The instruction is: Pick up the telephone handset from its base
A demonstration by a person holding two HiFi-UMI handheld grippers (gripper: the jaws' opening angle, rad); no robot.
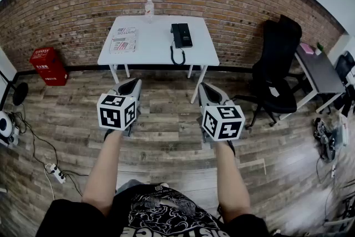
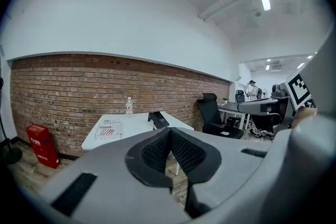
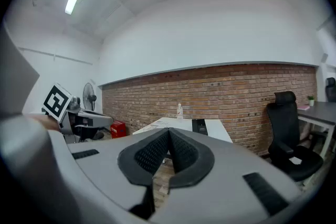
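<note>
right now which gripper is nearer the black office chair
Right. The right gripper sits left of the black office chair in the head view; the left gripper is farther left, beyond the right one.

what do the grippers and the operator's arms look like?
The left gripper and right gripper have light grey tapered bodies, each carrying a white cube with black square markers. Pads are black and textured. No cables visible. Forearms bare; black top with white print.
</note>
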